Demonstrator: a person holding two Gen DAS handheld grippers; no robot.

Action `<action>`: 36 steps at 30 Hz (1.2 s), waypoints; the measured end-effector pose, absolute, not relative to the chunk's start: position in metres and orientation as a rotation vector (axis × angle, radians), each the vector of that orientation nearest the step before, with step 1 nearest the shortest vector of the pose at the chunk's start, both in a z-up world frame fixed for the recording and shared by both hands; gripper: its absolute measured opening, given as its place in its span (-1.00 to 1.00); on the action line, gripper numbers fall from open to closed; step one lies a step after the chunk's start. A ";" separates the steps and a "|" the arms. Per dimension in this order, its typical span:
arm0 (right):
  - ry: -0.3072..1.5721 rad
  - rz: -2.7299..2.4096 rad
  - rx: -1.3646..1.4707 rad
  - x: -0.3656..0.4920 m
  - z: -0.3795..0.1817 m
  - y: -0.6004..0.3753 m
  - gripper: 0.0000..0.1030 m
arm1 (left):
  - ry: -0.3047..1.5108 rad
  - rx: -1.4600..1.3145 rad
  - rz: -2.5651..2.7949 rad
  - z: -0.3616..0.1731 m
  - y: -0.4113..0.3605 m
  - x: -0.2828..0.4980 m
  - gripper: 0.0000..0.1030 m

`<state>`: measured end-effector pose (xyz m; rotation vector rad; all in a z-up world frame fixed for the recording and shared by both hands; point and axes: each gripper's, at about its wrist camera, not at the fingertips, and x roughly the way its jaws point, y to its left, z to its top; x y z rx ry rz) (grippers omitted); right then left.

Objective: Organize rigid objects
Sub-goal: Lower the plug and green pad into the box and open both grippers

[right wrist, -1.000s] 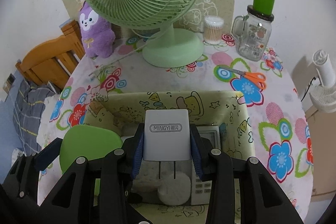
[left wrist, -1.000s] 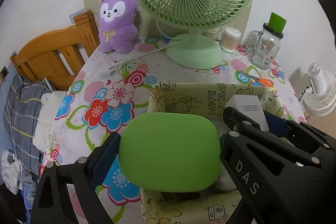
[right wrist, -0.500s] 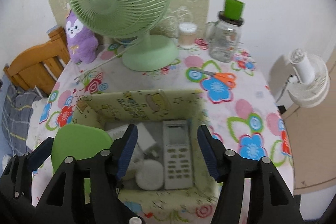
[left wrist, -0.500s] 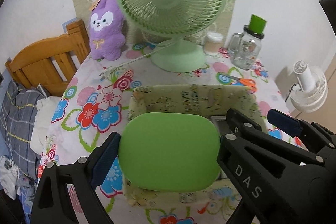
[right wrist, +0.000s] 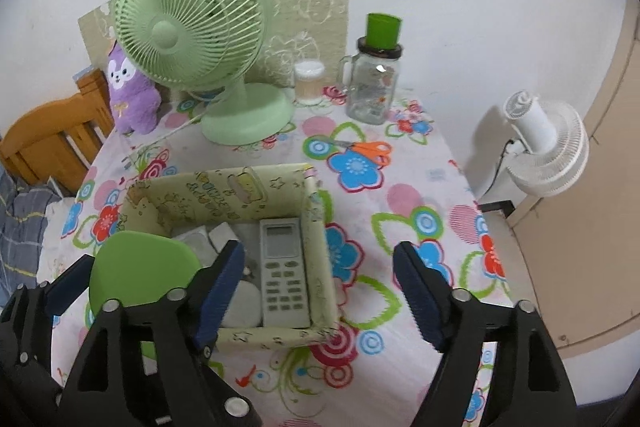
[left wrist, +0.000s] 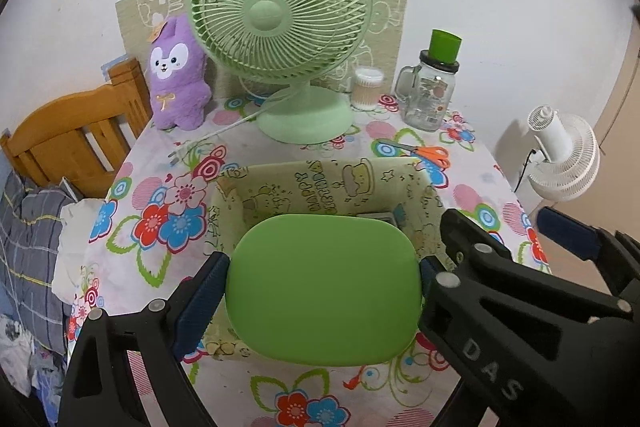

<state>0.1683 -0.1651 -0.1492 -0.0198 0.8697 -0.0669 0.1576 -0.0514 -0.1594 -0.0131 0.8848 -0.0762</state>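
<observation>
Two grippers work above a flowered tablecloth: the left gripper is clamped on a rounded green case held just over the near-left corner of the paper-wrapped storage box, while the right gripper, its jaws having just been opening, stands apart with nothing between them. Inside the box lie a white remote control, a white charger and a round white pad. The case looks best lowered flat into the free left half before the pads let go, clear of the box wall.
</observation>
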 end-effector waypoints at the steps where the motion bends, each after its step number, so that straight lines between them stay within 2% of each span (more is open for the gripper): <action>1: 0.865 -0.070 -0.019 0.166 -0.148 -0.168 0.65 | 0.881 -0.007 -0.082 -0.158 -0.054 0.157 0.85; 15: 0.891 -0.112 0.005 0.173 -0.154 -0.191 0.70 | 0.906 0.015 -0.143 -0.165 -0.074 0.169 0.85; 30: 0.927 -0.165 0.024 0.198 -0.179 -0.195 0.75 | 1.027 0.013 -0.124 -0.205 -0.079 0.200 0.85; 36: 0.966 -0.155 0.031 0.206 -0.192 -0.193 0.76 | 1.019 0.023 -0.132 -0.210 -0.082 0.206 0.86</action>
